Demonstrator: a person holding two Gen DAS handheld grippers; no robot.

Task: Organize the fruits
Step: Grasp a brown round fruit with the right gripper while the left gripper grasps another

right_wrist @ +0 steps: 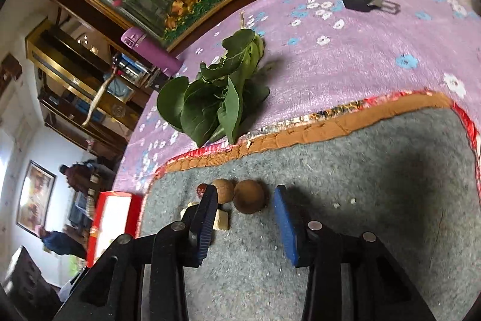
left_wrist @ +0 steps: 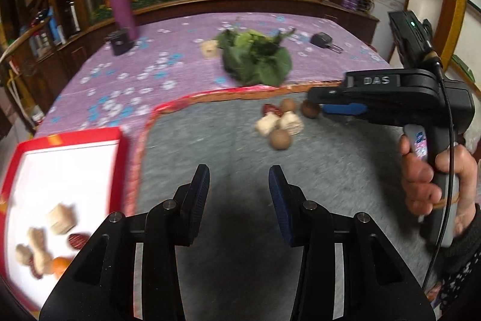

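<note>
A small pile lies on the grey mat (left_wrist: 210, 146): two brown round fruits (left_wrist: 280, 139) (left_wrist: 288, 105), a red date (left_wrist: 272, 110) and pale chunks (left_wrist: 290, 122). My right gripper (right_wrist: 245, 193) is open, and a third brown round fruit (right_wrist: 249, 197) sits between its tips with a gap on each side. A second brown fruit (right_wrist: 224, 189) is partly hidden by the gripper's left finger. My left gripper (left_wrist: 239, 173) hangs open and empty over the mat, nearer than the pile. The red tray (left_wrist: 120, 164) at left holds a pale chunk (left_wrist: 61, 218), a date (left_wrist: 78, 239) and an orange fruit (left_wrist: 60, 265).
Leafy greens (left_wrist: 258, 59) lie on the purple flowered cloth (left_wrist: 168, 50) beyond the mat's red-orange border. A purple bottle (left_wrist: 121, 8) and a black block (left_wrist: 120, 42) stand far left, a black clip (left_wrist: 323, 39) far right. A hand (left_wrist: 433, 179) holds the right gripper's handle.
</note>
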